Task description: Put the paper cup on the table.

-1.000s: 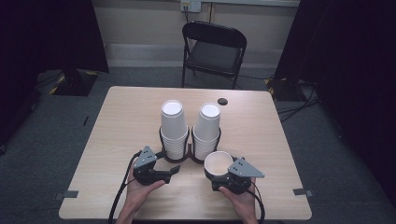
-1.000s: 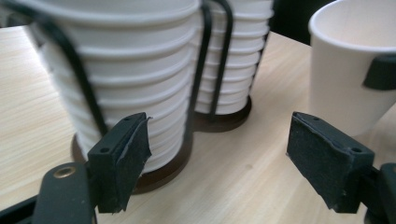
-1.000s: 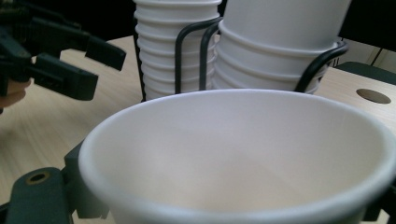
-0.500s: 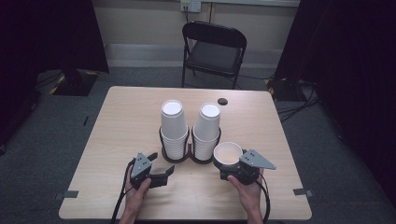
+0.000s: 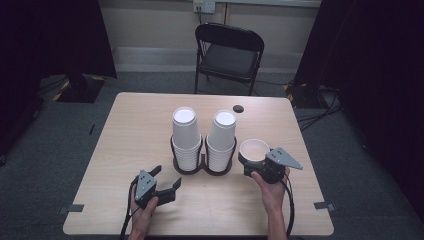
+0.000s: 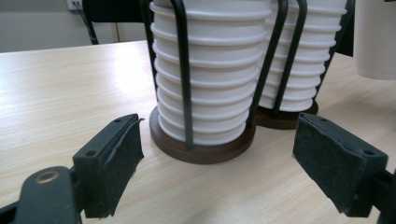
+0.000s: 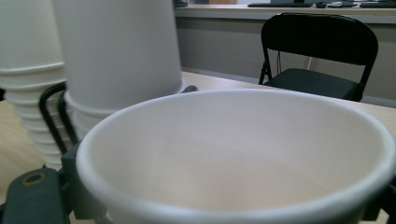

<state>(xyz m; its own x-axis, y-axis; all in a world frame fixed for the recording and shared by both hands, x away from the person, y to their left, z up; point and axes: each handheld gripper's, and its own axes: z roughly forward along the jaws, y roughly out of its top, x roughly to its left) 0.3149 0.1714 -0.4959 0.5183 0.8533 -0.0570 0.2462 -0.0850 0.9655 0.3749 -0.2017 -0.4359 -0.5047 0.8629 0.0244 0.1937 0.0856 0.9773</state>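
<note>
Two stacks of upturned white paper cups stand in a black wire holder (image 5: pixel 202 162) at the table's middle: the left stack (image 5: pixel 185 135) and the right stack (image 5: pixel 221 137). The left stack (image 6: pixel 205 79) rises close ahead in the left gripper view. My left gripper (image 5: pixel 166 179) rests open near the table's front, in front of the holder, with nothing between its pads (image 6: pixel 122 156). My right gripper (image 5: pixel 250 161) is shut on a single white cup (image 5: pixel 254 150), mouth up, to the right of the holder. That cup's rim (image 7: pixel 233 154) sits close to the right gripper camera.
A black folding chair (image 5: pixel 227 50) stands behind the table. A small dark round object (image 5: pixel 238 108) lies near the table's far edge. Bare tabletop (image 5: pixel 135 130) spreads left of the holder and along the front. Cables lie on the floor at the right.
My right gripper has carried the single cup to the right, away from the holder's front. My left gripper has slid a little down and left, toward the table's front.
</note>
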